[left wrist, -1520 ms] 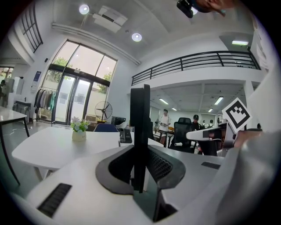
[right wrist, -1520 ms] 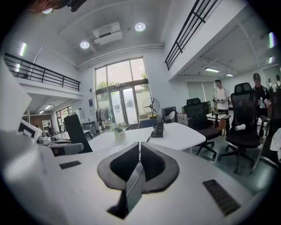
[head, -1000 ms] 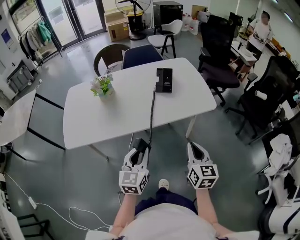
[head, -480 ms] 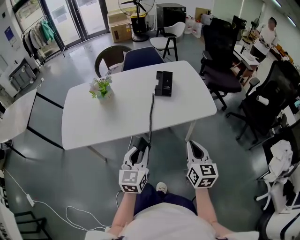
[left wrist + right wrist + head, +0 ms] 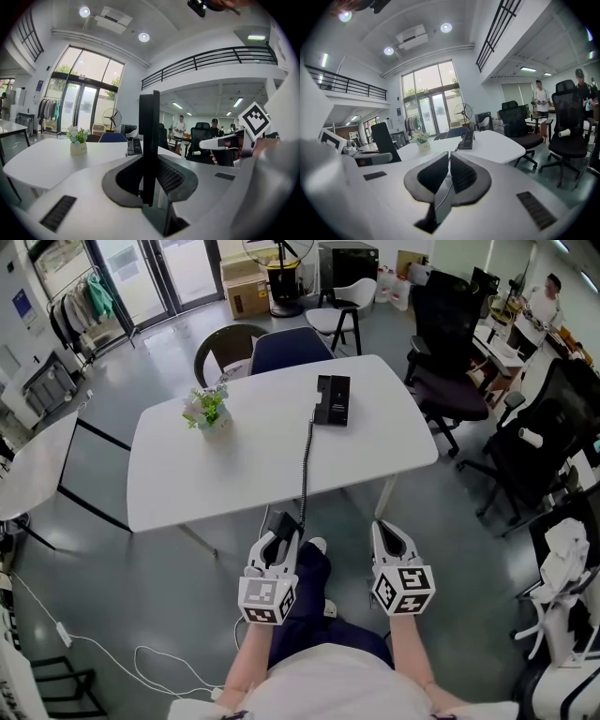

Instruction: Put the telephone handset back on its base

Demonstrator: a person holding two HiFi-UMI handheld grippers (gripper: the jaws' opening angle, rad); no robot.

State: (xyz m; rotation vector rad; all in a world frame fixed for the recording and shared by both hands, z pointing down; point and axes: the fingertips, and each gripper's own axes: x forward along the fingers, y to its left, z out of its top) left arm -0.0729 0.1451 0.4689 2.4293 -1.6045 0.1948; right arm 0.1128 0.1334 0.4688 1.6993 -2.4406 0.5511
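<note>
The black telephone handset (image 5: 282, 520) is held off the surface, clamped upright between the jaws of the left gripper (image 5: 277, 542), just in front of the near edge of the white surface (image 5: 234, 474). In the left gripper view the handset (image 5: 149, 140) is seen standing on end between the two dark pads, which are pressed against its sides. A coiled black cord (image 5: 304, 470) is stretched from the handset across the surface to the black base (image 5: 332, 399), which is set towards the far edge, right of centre and well apart from the handset. A small pot of flowers (image 5: 208, 411) is placed to the left of the base. The right gripper (image 5: 386, 532) is held beside the left one, to its right, also short of the near edge; its jaws are brought together, with nothing between them, as is seen in the right gripper view (image 5: 448, 161). A dark blue chair (image 5: 289, 348) is tucked in at the far side.
</note>
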